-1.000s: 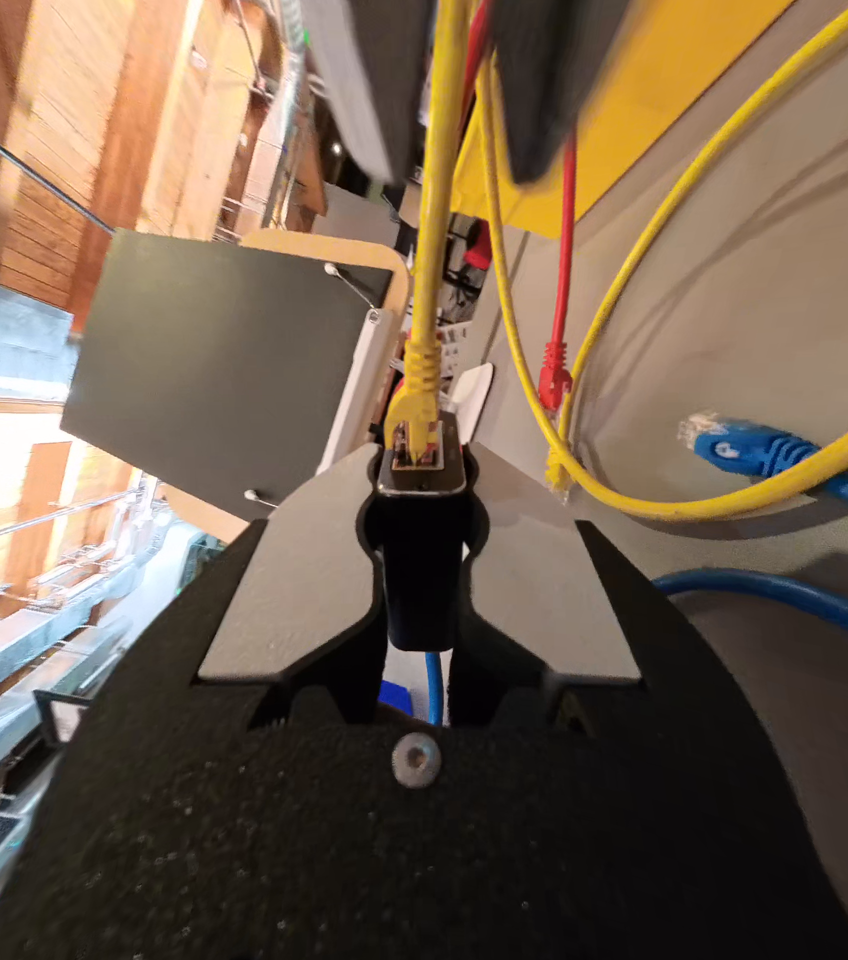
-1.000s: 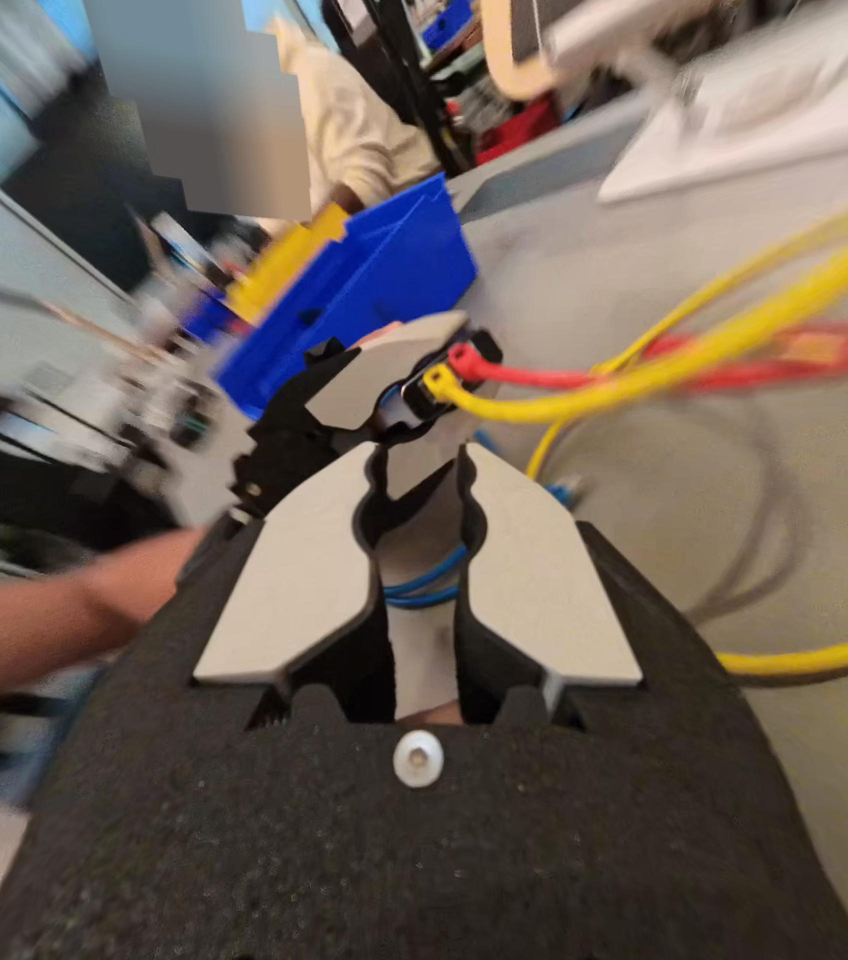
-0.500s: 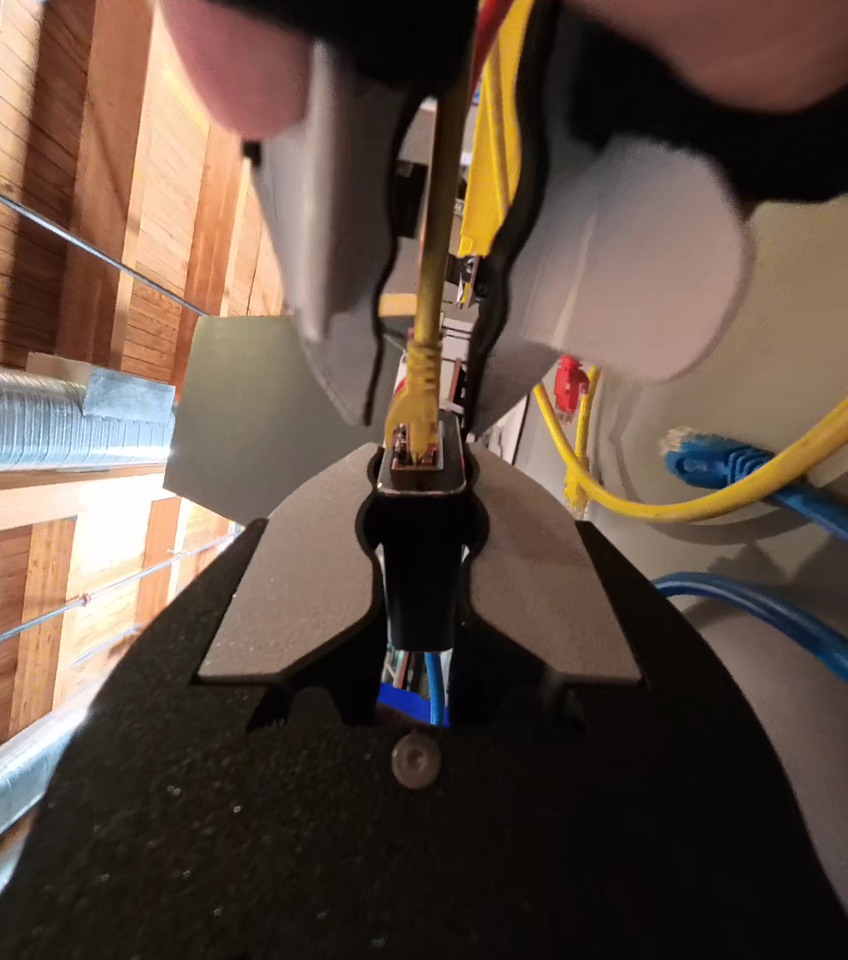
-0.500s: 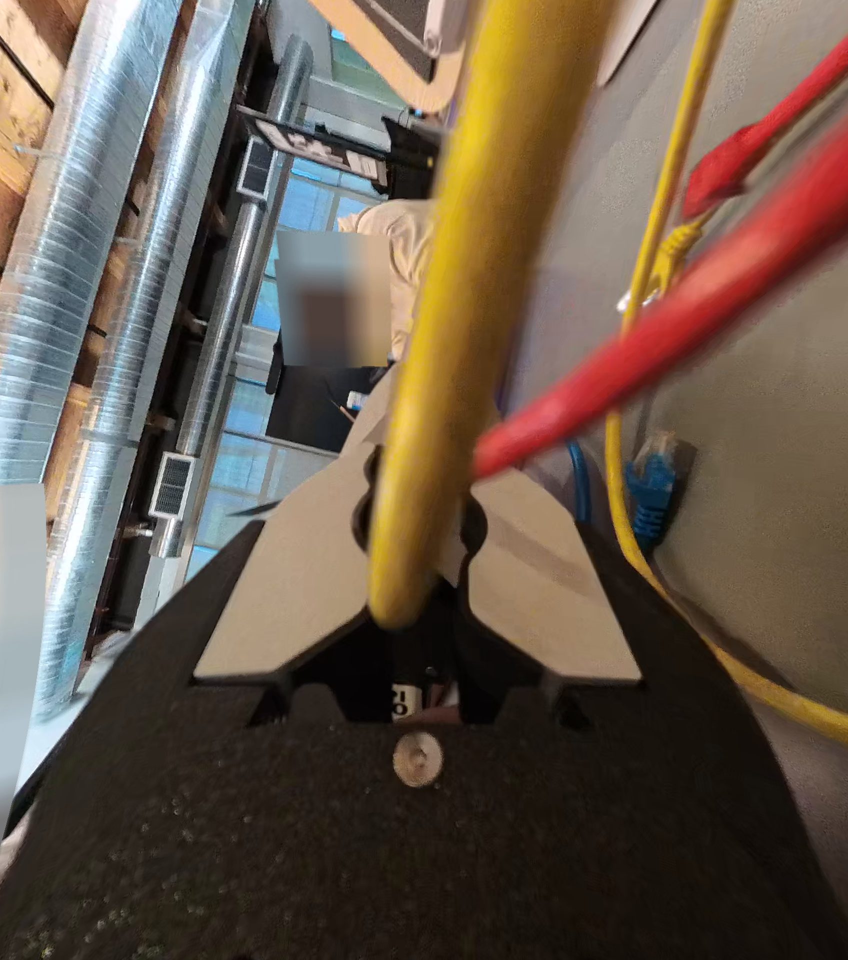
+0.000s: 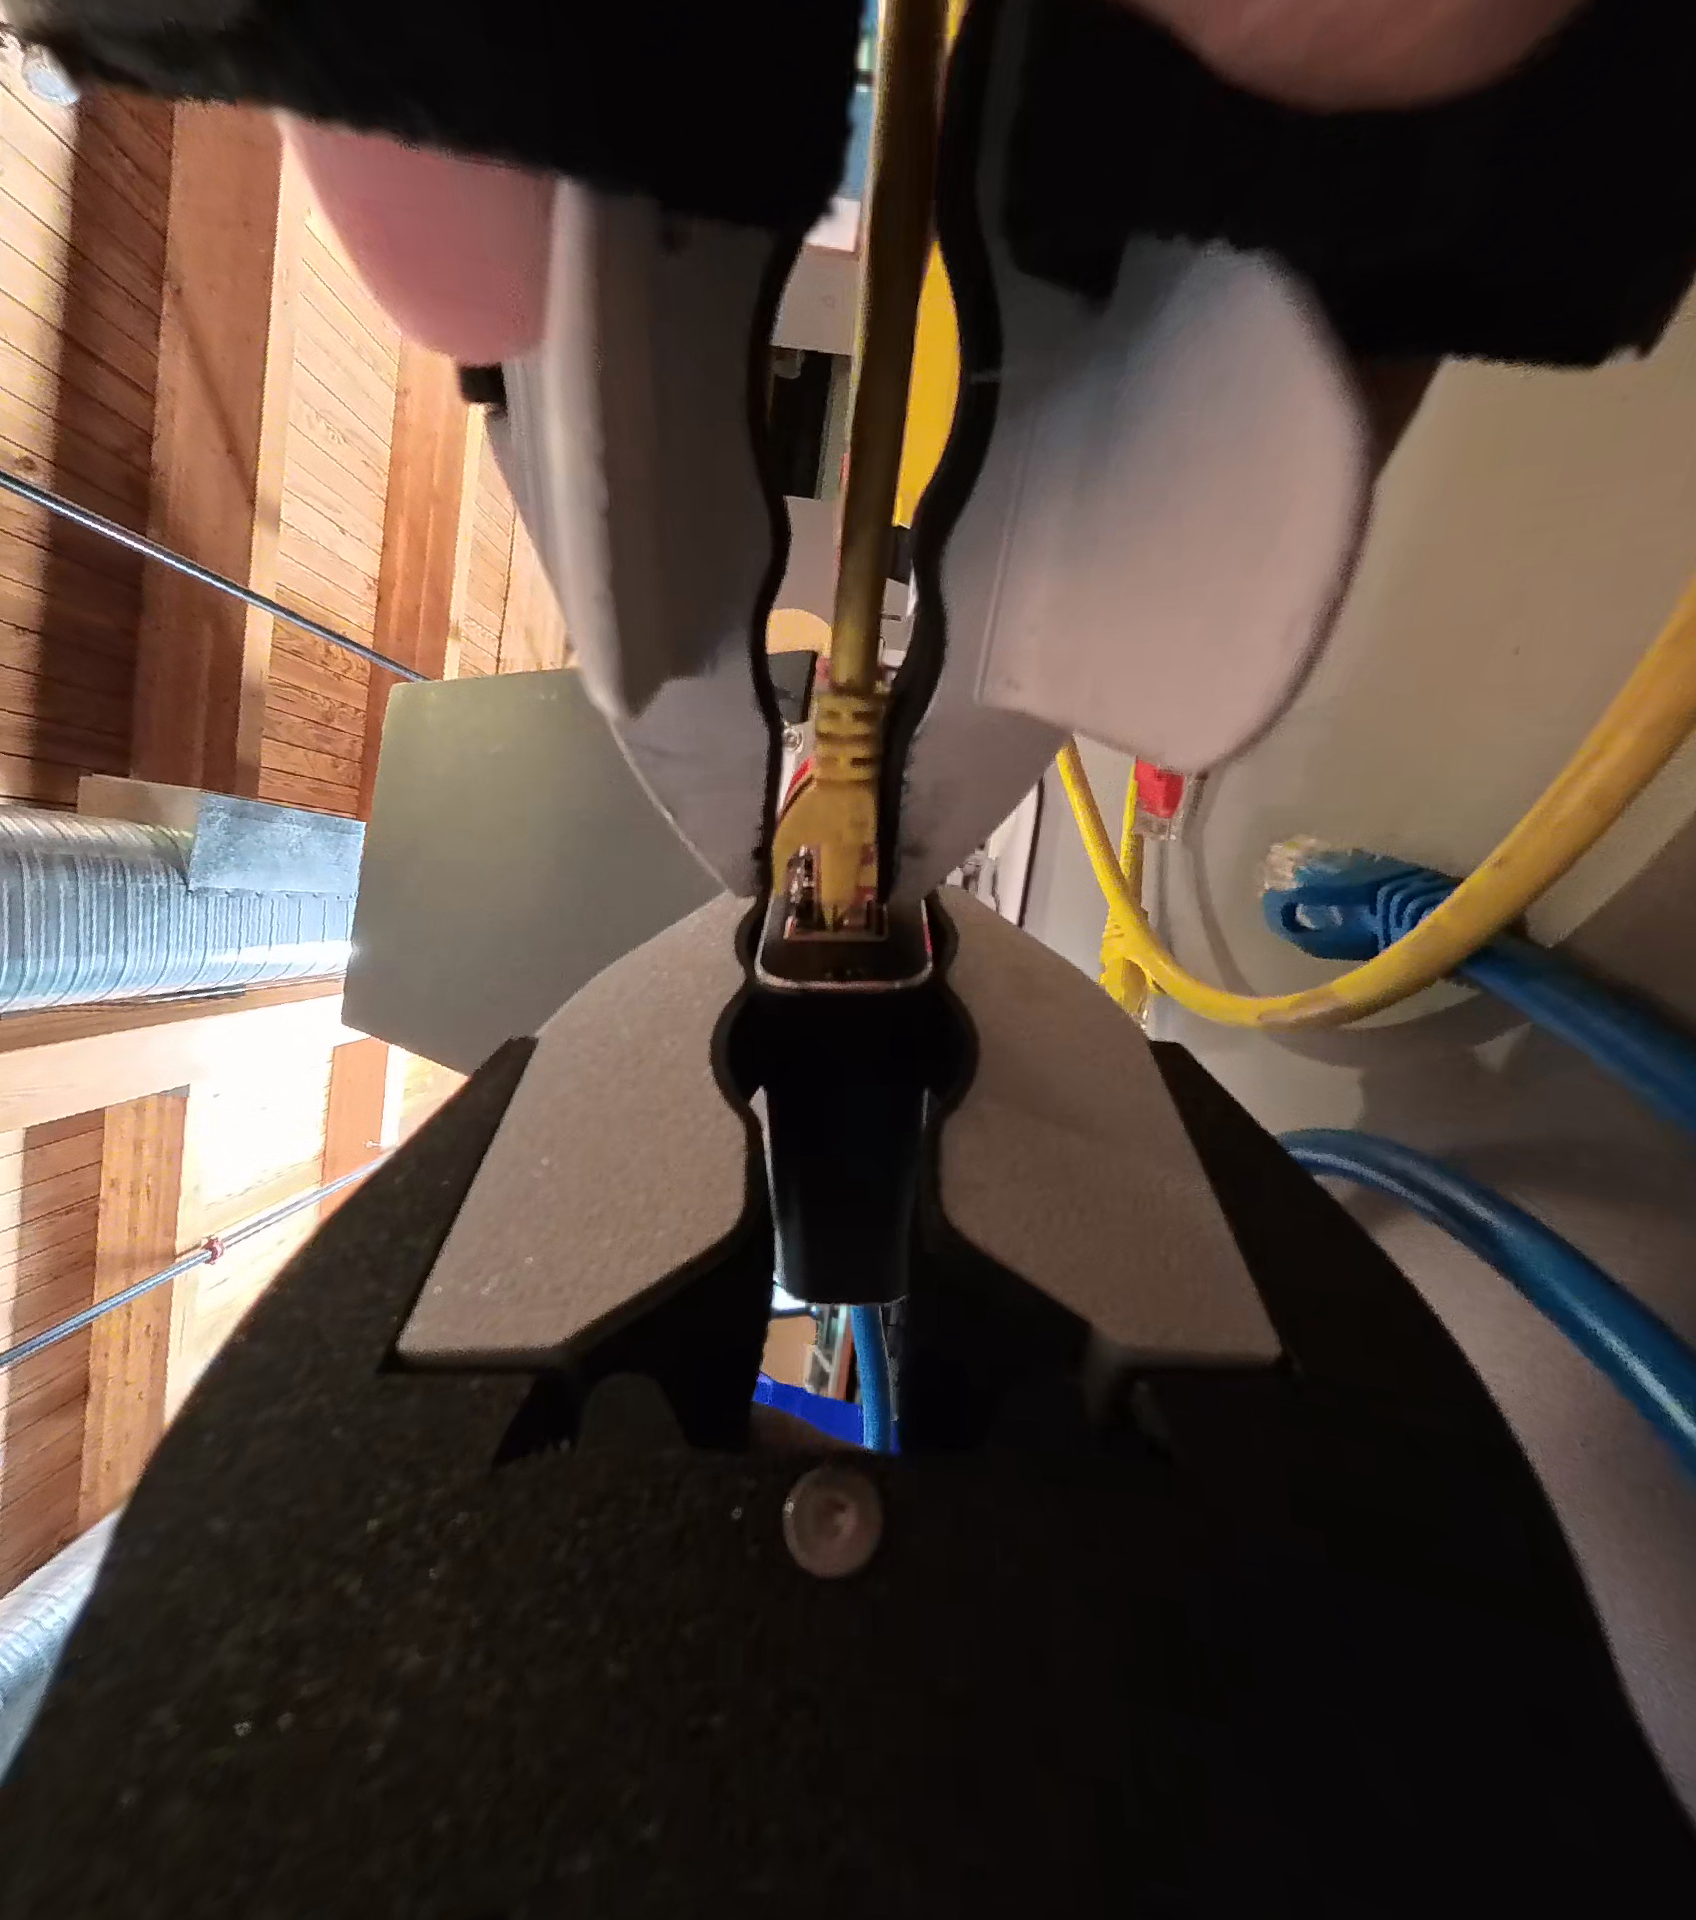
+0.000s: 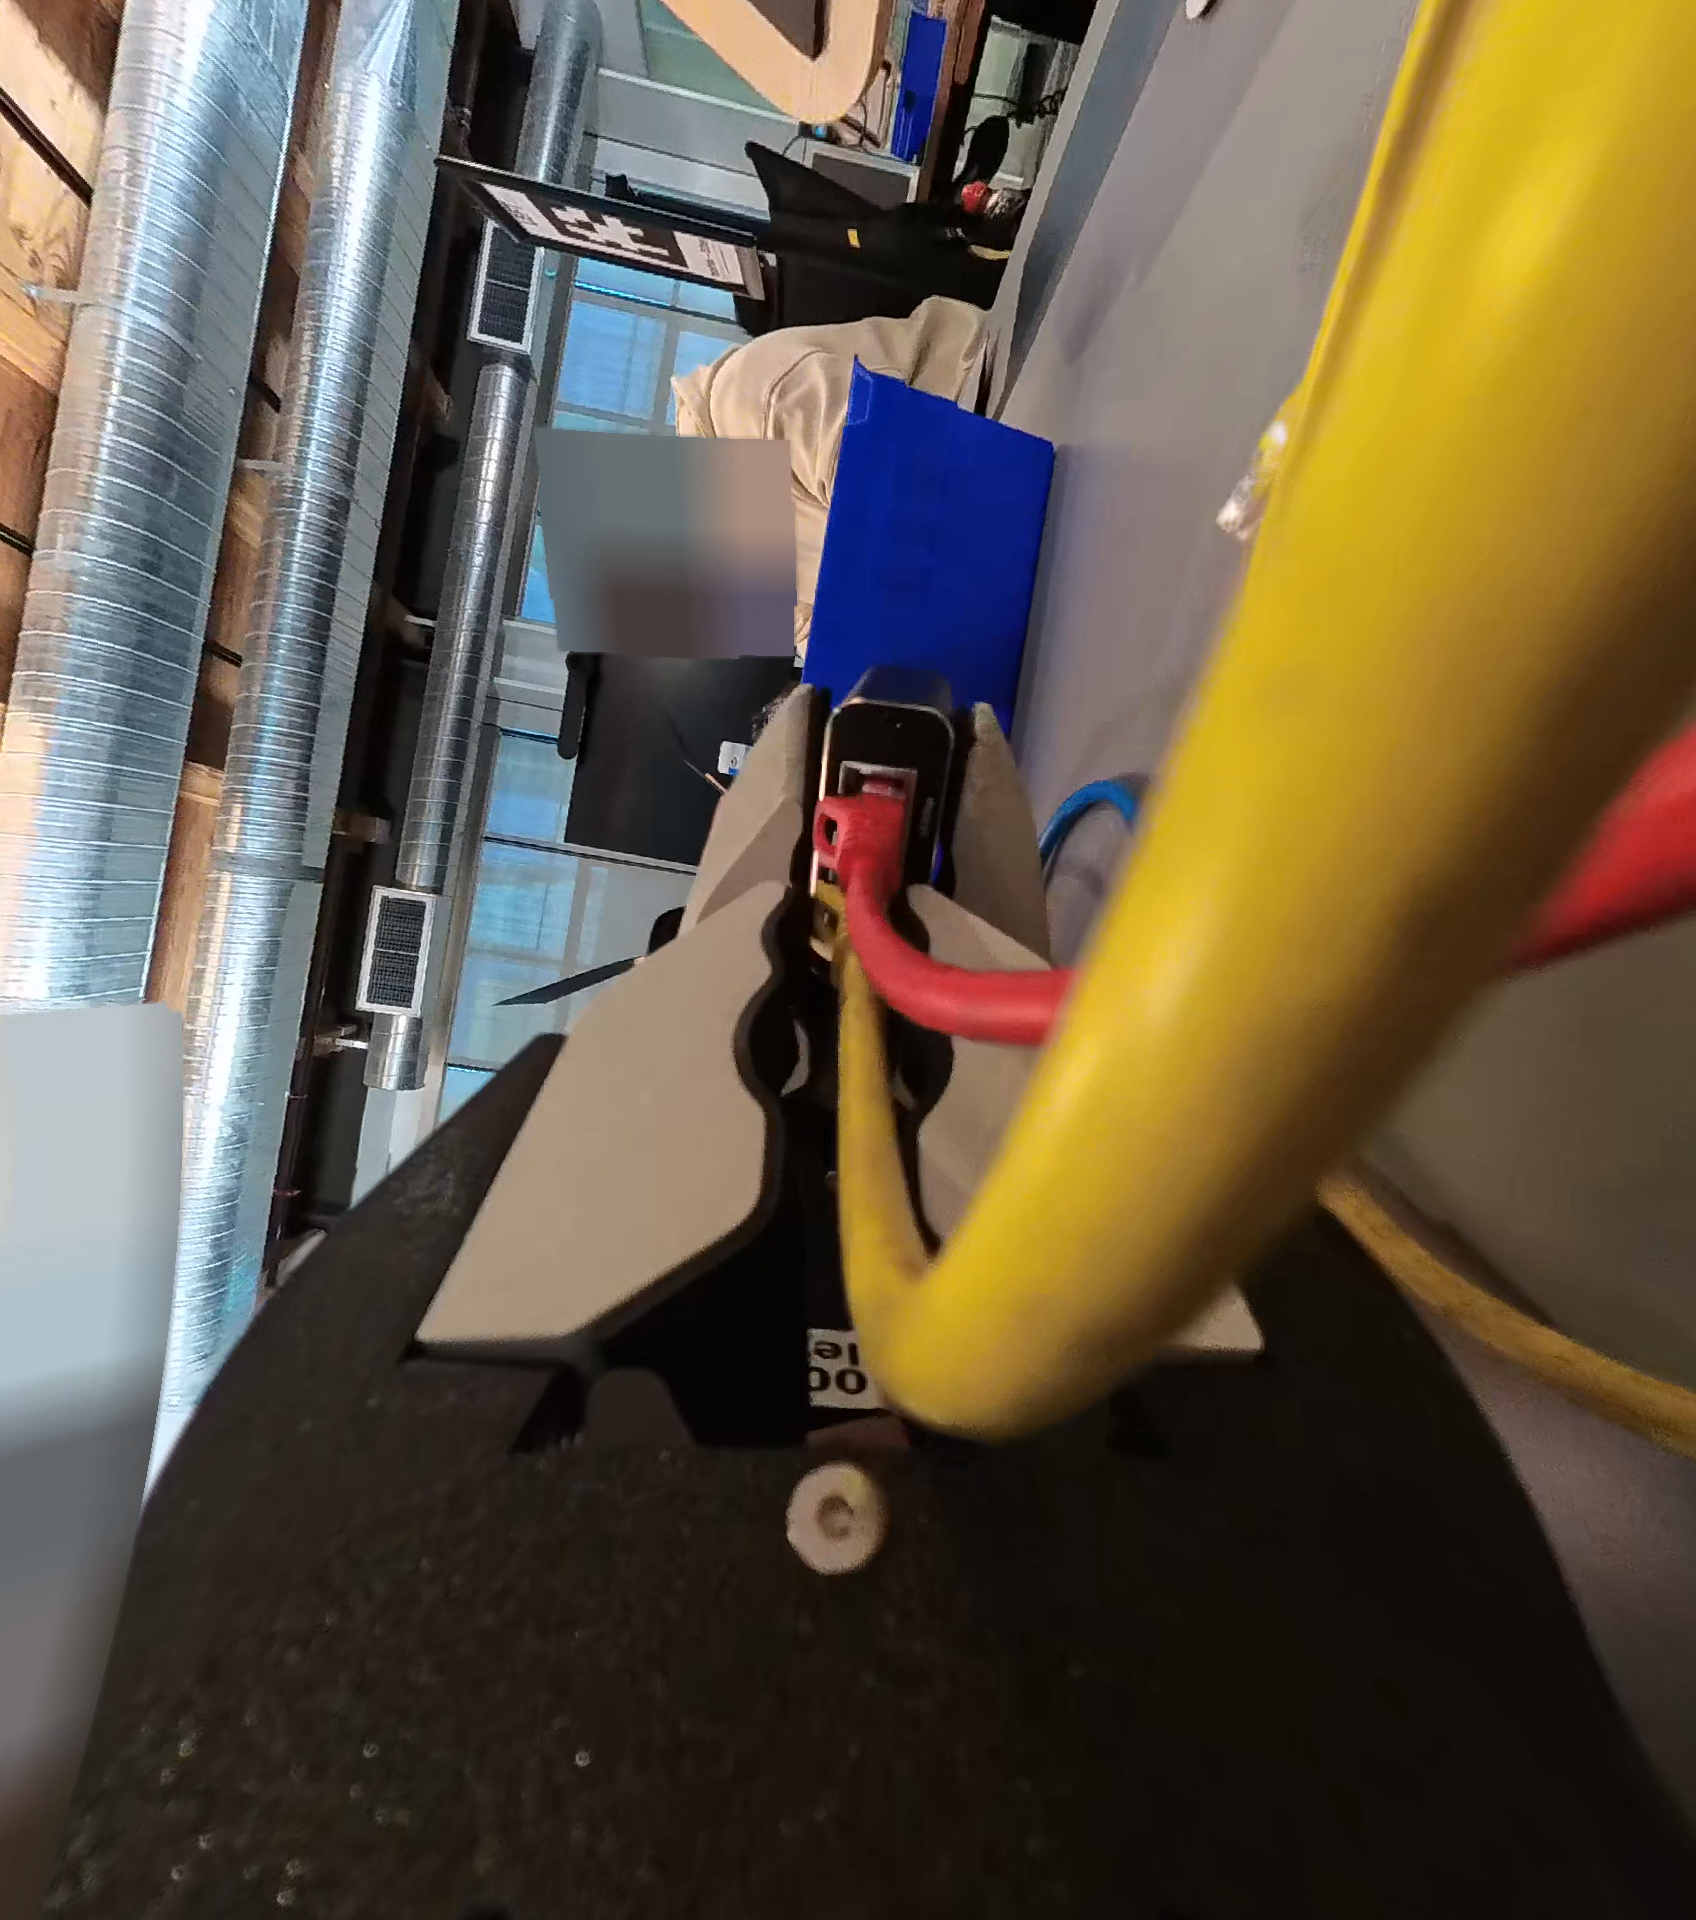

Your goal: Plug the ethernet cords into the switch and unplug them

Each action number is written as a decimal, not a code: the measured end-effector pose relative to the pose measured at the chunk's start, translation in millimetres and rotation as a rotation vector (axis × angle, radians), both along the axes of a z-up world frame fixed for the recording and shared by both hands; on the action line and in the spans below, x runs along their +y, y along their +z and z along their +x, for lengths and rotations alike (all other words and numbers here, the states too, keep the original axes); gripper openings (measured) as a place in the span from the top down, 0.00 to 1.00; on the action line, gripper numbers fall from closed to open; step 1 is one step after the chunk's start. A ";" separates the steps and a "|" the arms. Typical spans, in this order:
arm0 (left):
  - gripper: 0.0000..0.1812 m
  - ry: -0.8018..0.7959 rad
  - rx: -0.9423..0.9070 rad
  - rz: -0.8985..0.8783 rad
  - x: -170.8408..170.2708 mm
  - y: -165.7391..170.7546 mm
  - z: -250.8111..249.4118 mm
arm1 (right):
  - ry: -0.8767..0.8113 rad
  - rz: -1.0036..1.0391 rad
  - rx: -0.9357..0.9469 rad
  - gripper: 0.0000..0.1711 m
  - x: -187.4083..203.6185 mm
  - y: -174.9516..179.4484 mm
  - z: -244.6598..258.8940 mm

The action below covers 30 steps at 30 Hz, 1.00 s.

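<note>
My left gripper (image 5: pixel 844 935) is shut on the black switch (image 5: pixel 842 1143) and holds it off the grey table. A yellow plug (image 5: pixel 828 831) and a red plug (image 6: pixel 859 821) sit in the switch's ports. My right gripper (image 5: pixel 828 878) reaches in from the top of the left wrist view. Its jaws stand narrowly parted on either side of the yellow plug, not pressed on it. In the right wrist view my right gripper (image 6: pixel 854 914) straddles the yellow cord (image 6: pixel 865 1122), facing the switch (image 6: pixel 927 810). A thick yellow loop (image 6: pixel 1291 831) hides its right finger.
A loose blue plug (image 5: pixel 1343 904), a loose red plug (image 5: pixel 1161 795) and a loose yellow plug (image 5: pixel 1124 956) lie on the grey table (image 5: pixel 1550 727) with coils of blue cable (image 5: pixel 1550 1351). A blue bin (image 6: pixel 927 551) and a person in beige (image 6: pixel 823 395) are behind the switch. Left and right tips are no more than a few centimetres apart.
My right gripper swung in from the side, came over the yellow cord and slid down it to the plug at the switch. My left gripper kept hold of the switch.
</note>
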State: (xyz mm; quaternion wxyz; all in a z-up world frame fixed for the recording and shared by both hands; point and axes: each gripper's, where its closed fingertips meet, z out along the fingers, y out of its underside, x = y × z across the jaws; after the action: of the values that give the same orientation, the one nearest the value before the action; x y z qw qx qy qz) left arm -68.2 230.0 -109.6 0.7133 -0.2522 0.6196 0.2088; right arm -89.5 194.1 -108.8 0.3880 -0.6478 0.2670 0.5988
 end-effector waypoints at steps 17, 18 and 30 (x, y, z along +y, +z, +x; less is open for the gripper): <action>0.85 0.025 -0.018 0.032 -2.4 5.3 0.5 | 0.039 0.028 -0.050 0.94 -6.1 3.0 0.0; 0.85 0.024 -0.019 0.015 -2.4 4.7 0.5 | 0.039 0.033 -0.067 0.94 -6.1 3.6 -0.2; 0.61 -0.256 -0.040 -0.771 -22.0 1.7 -6.9 | 0.300 0.068 -0.970 0.93 1.3 7.3 9.7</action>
State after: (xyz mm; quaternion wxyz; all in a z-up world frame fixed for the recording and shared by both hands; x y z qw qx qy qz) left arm -75.1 208.0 -107.9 0.5985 -0.4261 0.6650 -0.1343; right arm -79.7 195.4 -101.5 0.3980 -0.8695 -0.0594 0.2864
